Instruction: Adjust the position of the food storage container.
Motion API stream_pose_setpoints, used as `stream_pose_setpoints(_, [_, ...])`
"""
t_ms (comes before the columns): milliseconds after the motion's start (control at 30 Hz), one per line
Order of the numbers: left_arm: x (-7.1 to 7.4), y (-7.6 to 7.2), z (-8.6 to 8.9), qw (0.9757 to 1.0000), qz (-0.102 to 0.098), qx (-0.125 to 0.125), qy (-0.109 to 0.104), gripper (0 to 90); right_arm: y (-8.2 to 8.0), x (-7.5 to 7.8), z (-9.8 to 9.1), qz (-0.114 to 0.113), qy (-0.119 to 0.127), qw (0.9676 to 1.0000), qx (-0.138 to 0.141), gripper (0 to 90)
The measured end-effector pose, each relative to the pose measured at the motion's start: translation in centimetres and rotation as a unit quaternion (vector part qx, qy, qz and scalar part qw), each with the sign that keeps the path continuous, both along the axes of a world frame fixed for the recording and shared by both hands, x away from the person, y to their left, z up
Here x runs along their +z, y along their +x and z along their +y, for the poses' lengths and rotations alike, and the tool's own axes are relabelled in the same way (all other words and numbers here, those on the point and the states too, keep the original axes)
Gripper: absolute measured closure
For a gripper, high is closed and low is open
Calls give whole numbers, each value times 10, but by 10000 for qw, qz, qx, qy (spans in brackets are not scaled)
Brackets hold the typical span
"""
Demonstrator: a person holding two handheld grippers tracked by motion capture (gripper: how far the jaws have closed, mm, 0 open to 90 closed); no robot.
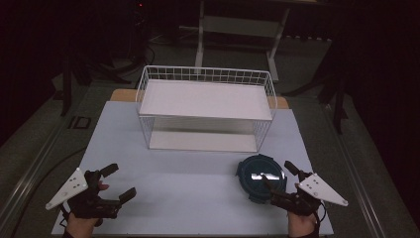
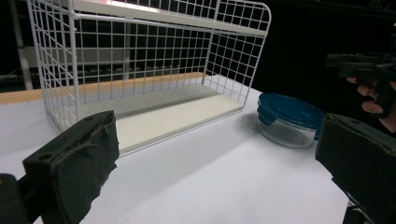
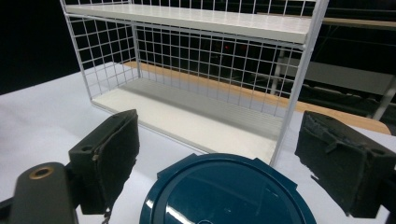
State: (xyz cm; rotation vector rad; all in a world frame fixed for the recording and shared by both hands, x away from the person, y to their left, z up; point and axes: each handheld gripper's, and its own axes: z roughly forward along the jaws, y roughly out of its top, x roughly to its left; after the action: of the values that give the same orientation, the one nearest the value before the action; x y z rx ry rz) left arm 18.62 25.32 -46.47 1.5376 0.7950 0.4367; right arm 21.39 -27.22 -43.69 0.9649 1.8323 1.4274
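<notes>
A round clear container with a dark blue clip-on lid (image 1: pixel 261 177) (image 2: pixel 288 119) (image 3: pixel 226 193) sits on the white table, right of centre and near the front edge. My right gripper (image 1: pixel 279 176) (image 3: pixel 233 163) is open, its jaws standing on either side of the container's near part without pressing on it. At the front left my left gripper (image 1: pixel 120 181) (image 2: pixel 219 172) is open too, with nothing between its jaws. Behind both stands a white wire shelf rack (image 1: pixel 205 110) (image 2: pixel 140 60) (image 3: pixel 196 60) with two bare white boards.
The white table top (image 1: pixel 188 173) ends close to both hands at the front. A wooden strip (image 1: pixel 121 94) borders it behind the rack. Dark floor, cables and a table frame (image 1: pixel 237 29) lie beyond. In the left gripper view the other hand and gripper (image 2: pixel 373 79) show at far right.
</notes>
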Motion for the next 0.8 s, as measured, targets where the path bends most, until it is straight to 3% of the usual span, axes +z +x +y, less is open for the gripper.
stream_pose_setpoints(133, [1,0,0,10000,-26,-15,-14,0,-2,3,2,-17,-30,10000,24,131])
stream_pose_setpoints(167, [1,0,0,10000,-37,-23,-18,0,-5,11,4,-1,32,9999,126,130])
stream_pose_setpoints(367, [0,1,-1,10000,-35,-3,1,0,-6,27,3,-54,66,9996,280,125])
stream_pose_setpoints(433, [0,1,0,10000,-39,3,1,0,-3,31,1,-42,-26,9996,274,125])
stream_pose_setpoints(533, [0,1,-1,10000,-32,5,-5,0,9,38,-7,270,62,9985,479,124])
stream_pose_setpoints(633, [0,2,-1,10000,-29,-8,12,0,15,40,-10,342,47,9987,379,126])
stream_pose_setpoints(800, [-1,2,-2,10000,-23,-30,36,0,27,41,-20,579,225,9971,444,133])
